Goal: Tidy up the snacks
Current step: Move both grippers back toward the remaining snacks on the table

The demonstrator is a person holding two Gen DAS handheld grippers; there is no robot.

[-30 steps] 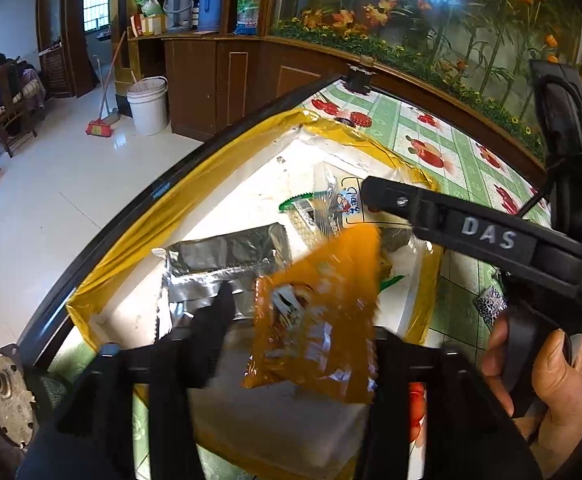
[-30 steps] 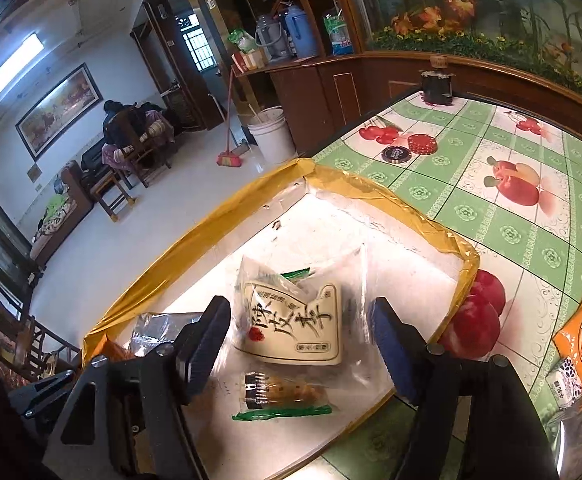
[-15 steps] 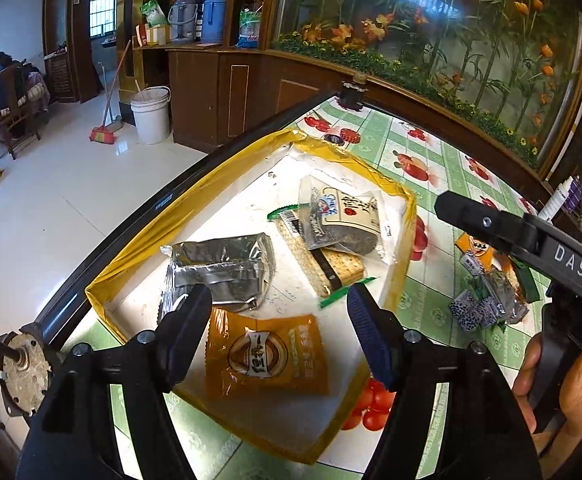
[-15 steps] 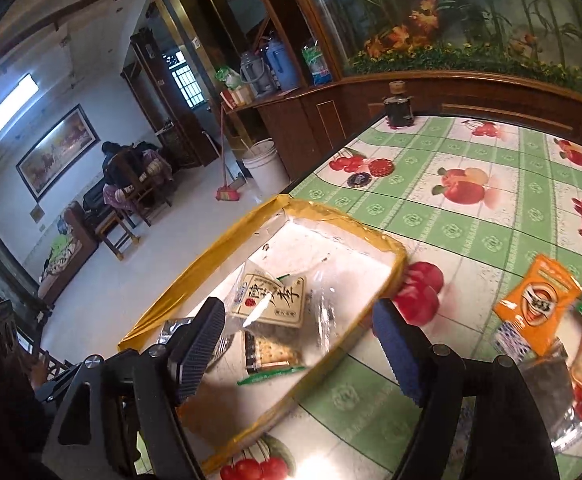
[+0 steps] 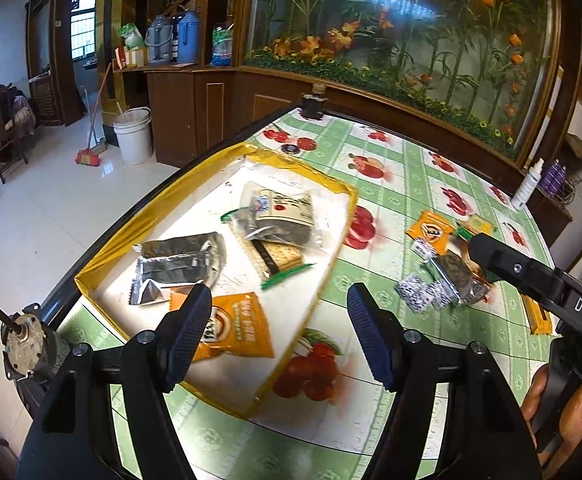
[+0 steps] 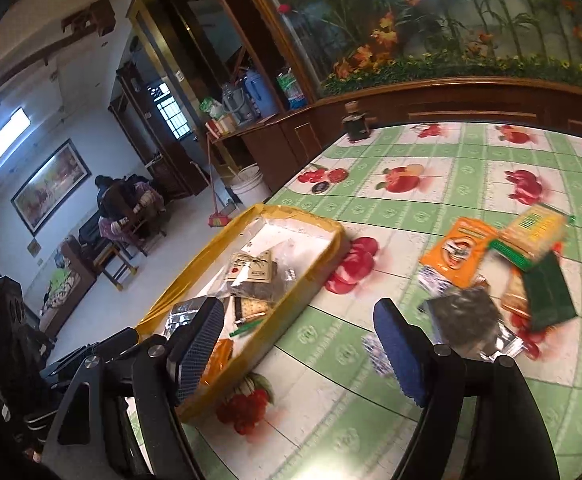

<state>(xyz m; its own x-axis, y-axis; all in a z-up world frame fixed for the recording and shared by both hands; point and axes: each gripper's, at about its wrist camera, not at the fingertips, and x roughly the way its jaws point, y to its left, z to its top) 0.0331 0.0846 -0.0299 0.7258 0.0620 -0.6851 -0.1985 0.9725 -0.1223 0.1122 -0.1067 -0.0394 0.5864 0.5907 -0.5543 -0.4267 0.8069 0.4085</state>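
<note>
A yellow-rimmed white tray (image 5: 139,232) lies on the fruit-print tablecloth. Inside lie an orange packet (image 5: 239,328), a silver packet (image 5: 179,264), a cracker pack (image 5: 275,256) and a clear bag with a beige label (image 5: 283,208). My left gripper (image 5: 279,300) hangs open and empty above the tray's near corner, over the orange packet. My right gripper (image 6: 299,316) is open and empty over the cloth between the tray (image 6: 291,292) and a loose pile: an orange packet (image 6: 463,252), a yellow-green cracker pack (image 6: 535,236), a dark green packet (image 6: 547,296) and a dark packet (image 6: 467,316).
A dark jar (image 5: 315,104) stands at the table's far edge, with two bottle caps (image 5: 299,146) near it. A white spray bottle (image 5: 527,184) is at the right. A small motor (image 5: 23,344) sits at the table's left edge. A person's hand (image 5: 563,412) holds the right gripper.
The left gripper let go of the orange packet, which now lies in the tray, and drew back and up. The right gripper swung right, from over the tray towards the loose pile.
</note>
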